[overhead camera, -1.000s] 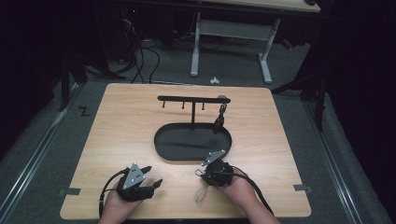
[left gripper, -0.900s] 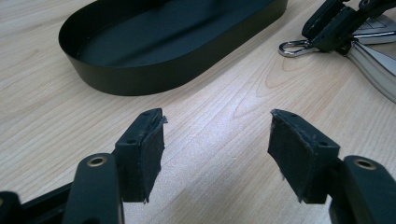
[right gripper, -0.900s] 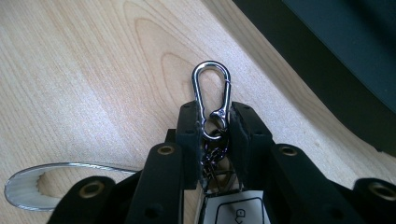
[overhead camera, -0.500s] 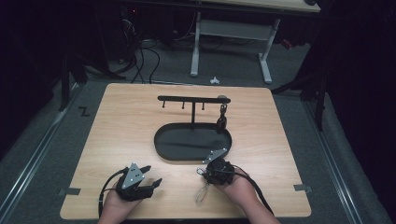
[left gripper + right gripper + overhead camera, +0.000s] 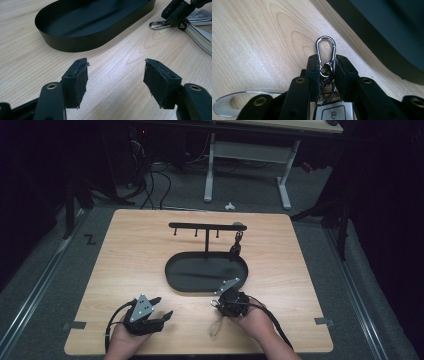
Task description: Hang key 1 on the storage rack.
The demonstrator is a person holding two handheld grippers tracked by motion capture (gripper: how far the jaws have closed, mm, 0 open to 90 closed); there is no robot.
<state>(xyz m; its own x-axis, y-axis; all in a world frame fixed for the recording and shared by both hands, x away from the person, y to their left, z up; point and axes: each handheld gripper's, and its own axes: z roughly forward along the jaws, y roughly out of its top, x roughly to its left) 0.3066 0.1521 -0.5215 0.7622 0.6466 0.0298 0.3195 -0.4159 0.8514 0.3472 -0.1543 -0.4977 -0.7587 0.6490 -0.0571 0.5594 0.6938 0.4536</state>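
My right gripper [image 5: 325, 62] is shut on a silver carabiner clip [image 5: 325, 48] just above the wooden table. Small rings and a white key fob [image 5: 333, 113] hang from the clip between the jaws. A flat silver piece [image 5: 225, 103] of the same bunch lies on the wood beside it. In the high view the right gripper [image 5: 218, 304] sits just in front of the black oval tray [image 5: 172, 277]. My left gripper [image 5: 116, 75] rests open on the table with nothing between its pads, at the front left [image 5: 161, 316].
A black T-shaped rack [image 5: 206, 226] with small hooks stands in the tray; another dark key bunch [image 5: 234, 249] hangs from its right end. Bare wood surrounds the tray. The table's front edge lies just behind both hands.
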